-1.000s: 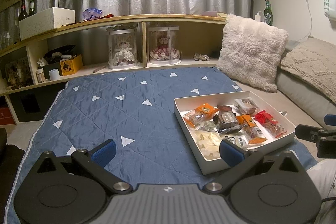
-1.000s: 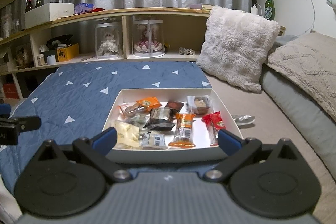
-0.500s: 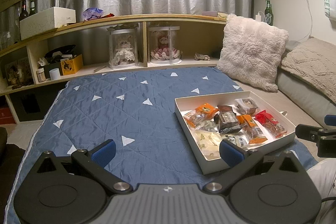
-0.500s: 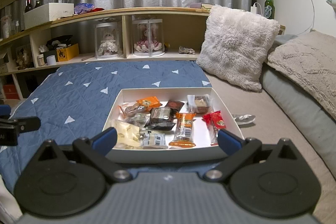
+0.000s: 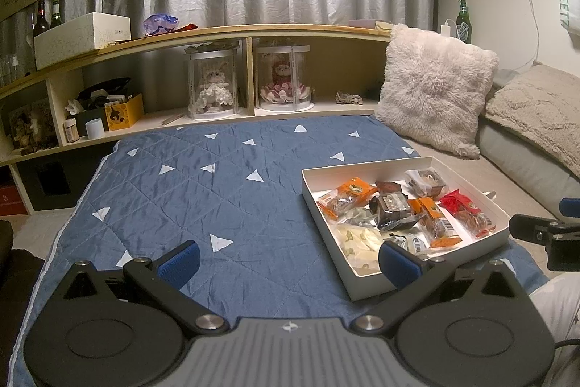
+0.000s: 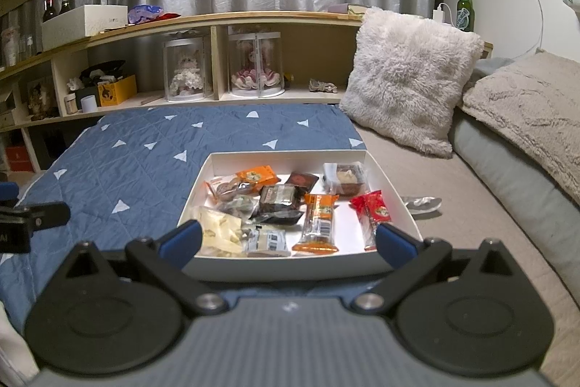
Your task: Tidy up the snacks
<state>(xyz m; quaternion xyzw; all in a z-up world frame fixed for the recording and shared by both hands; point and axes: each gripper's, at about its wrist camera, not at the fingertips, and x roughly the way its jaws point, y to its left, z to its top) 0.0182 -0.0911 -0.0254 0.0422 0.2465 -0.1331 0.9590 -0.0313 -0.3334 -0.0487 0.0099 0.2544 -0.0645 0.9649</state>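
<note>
A shallow white box [image 6: 290,156] [image 5: 326,216] lies on a blue quilt [image 5: 203,191] and holds several wrapped snacks: orange packs [image 6: 319,220], a red pack [image 6: 375,211], dark brownie packs [image 6: 279,198] and a pale yellow pack [image 6: 219,229]. My right gripper [image 6: 288,240] hovers open just in front of the box's near wall, nothing between its fingers. To the left of the box my left gripper [image 5: 290,262] is open and empty over the quilt; its right fingertip [image 5: 397,262] overlaps the box's near corner in that view.
A fluffy cream pillow [image 6: 409,78] and grey cushions [image 6: 525,118] stand right of the box. A crumpled silver wrapper [image 6: 422,204] lies beside the box. A low wooden shelf [image 5: 217,35] with doll cases, boxes and bottles runs along the back.
</note>
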